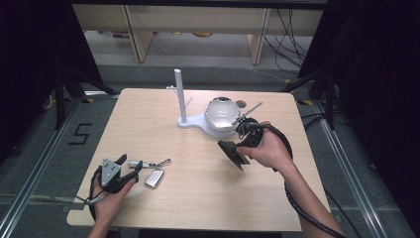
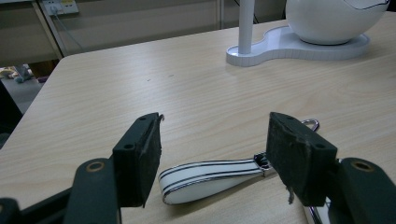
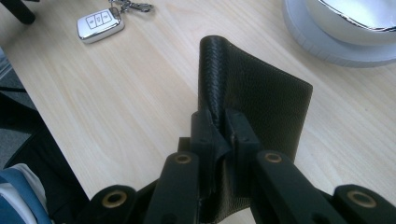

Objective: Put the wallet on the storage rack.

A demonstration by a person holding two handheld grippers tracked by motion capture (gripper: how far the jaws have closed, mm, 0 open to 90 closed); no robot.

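Observation:
My left gripper rests low at the table's front left with its jaws open. Between them lies the white striped strap of a key set, with no pad touching it. The strap links through a metal clip to a silver car key fob lying flat. My right gripper is shut on the folded edge of a black leather wallet. It holds the wallet above the table, right of centre.
A white stand at the back middle carries an upright post and a round silver-lined bowl. A thin rod sticks out behind the bowl. Bare wood lies between my two hands.

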